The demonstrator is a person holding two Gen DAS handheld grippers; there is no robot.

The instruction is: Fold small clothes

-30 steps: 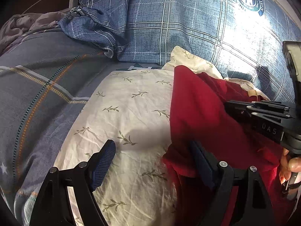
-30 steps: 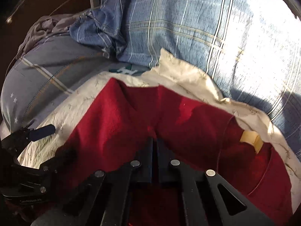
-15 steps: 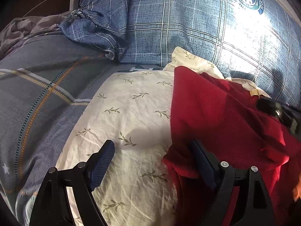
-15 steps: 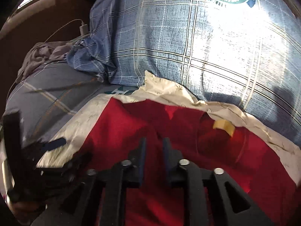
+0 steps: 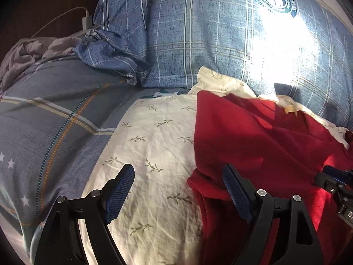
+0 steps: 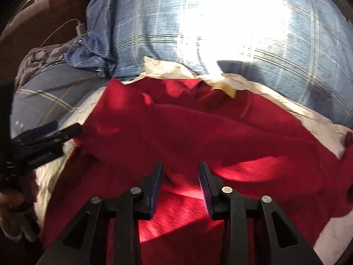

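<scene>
A red garment (image 5: 260, 141) lies rumpled on a cream leaf-print sheet (image 5: 154, 145), with a yellow label (image 5: 290, 109) near its far edge. It fills the middle of the right wrist view (image 6: 198, 132). My left gripper (image 5: 178, 183) is open at the garment's left edge, with its right finger on the red cloth and its left finger over the sheet. My right gripper (image 6: 181, 176) is open just above the garment's near part and holds nothing. It also shows at the right edge of the left wrist view (image 5: 337, 183).
A large blue plaid pillow (image 5: 220, 33) stands behind the garment. A grey-blue striped duvet (image 5: 48, 121) lies to the left. A white charger and cable (image 5: 85, 21) lie at the far left by a dark headboard. The left gripper shows at left in the right wrist view (image 6: 44, 139).
My right gripper was shut on the red garment a second ago; it has opened and let go, and drawn back. The garment has settled flatter. My left gripper has barely moved.
</scene>
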